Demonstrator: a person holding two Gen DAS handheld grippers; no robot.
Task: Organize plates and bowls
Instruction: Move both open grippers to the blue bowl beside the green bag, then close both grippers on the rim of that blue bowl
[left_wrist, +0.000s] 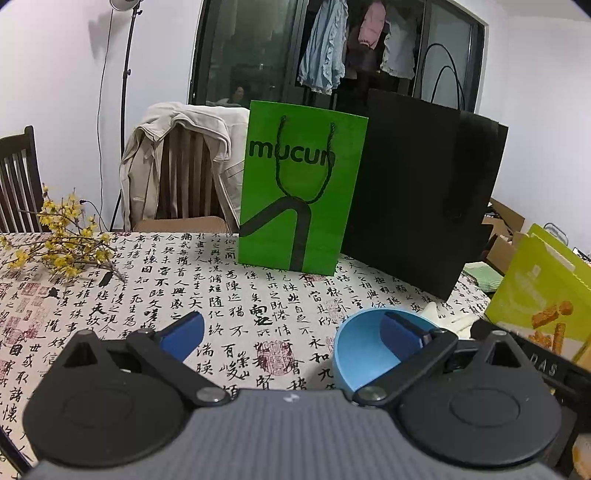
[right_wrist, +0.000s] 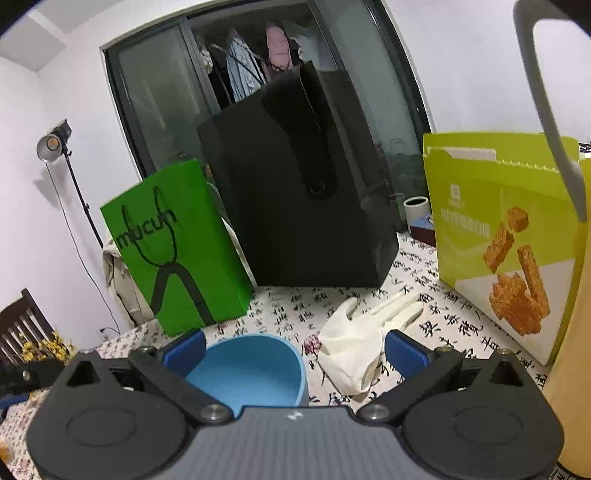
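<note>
- One table (left_wrist: 229, 295) under a calligraphy-print cloth carries everything.
- One black bag (right_wrist: 295, 192), beyond both tongs.
- One green bag (left_wrist: 301, 184), ahead of the left tongs.
- One yellow-green snack box (right_wrist: 498, 236), ahead-right of the right tongs.
- One white glove (right_wrist: 354, 350), between the right fingers, untouched.
- One blue bowl (left_wrist: 365, 350), upright on the table.
- Left tongs (left_wrist: 291, 334): spread wide, released; right finger inside the bowl, contact unclear.
- Right tongs (right_wrist: 295, 350): spread wide, released; left finger at the bowl's rim.
</note>
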